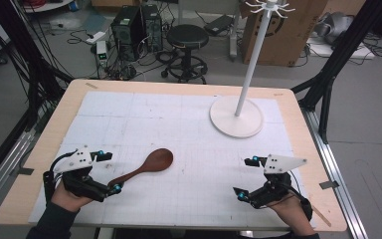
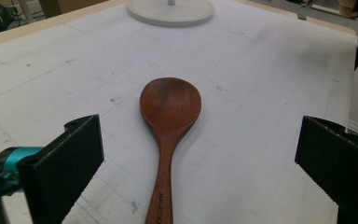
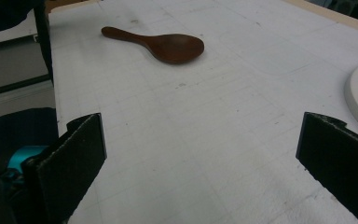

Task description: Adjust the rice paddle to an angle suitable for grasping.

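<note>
so the wooden spoon (image 1: 146, 167) is lying flat on the white mat (image 1: 179, 129), handle end sitting between the left gripper (image 1: 109, 172)'s wide-open jaws; right gripper (image 1: 245, 177) released too, well apart from it

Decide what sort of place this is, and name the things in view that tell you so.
Probably a lab or workshop set up for recording handling tasks: a table covered with a gridded white mat, computer towers and loose cables on the floor, and hand-held grippers, the left gripper by a wooden spoon.
</note>
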Demonstrator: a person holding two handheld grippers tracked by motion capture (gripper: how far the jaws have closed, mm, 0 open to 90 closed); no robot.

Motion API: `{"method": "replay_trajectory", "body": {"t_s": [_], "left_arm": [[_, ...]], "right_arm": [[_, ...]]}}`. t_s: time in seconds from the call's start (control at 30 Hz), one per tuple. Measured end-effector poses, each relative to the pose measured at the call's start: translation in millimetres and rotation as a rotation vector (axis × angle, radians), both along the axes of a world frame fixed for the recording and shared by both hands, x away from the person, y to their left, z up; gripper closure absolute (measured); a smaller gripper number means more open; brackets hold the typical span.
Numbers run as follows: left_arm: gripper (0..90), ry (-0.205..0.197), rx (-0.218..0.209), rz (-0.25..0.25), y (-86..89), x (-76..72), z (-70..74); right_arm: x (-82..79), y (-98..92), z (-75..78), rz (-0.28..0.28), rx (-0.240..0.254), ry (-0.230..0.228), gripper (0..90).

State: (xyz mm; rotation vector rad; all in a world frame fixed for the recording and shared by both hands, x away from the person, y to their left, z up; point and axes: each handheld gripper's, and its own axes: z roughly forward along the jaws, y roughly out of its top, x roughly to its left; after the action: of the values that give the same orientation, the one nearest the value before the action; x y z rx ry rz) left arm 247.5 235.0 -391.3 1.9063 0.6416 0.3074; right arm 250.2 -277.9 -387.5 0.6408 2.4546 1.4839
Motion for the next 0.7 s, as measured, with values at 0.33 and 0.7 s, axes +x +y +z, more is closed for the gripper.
{"method": "replay_trajectory", "body": {"t_s": [0.33,0.7], "left_arm": [[1.6,0.022,-0.013,-0.011,0.6,6.7,-0.1],[1.7,0.054,0.107,0.01,3.9,15.8,4.3]], "right_arm": [[-1.6,-4.9,-1.1,-0.012,-0.008,0.006,0.4],[-1.0,-5.5,1.2,-0.006,-0.004,0.001,0.4]]}}
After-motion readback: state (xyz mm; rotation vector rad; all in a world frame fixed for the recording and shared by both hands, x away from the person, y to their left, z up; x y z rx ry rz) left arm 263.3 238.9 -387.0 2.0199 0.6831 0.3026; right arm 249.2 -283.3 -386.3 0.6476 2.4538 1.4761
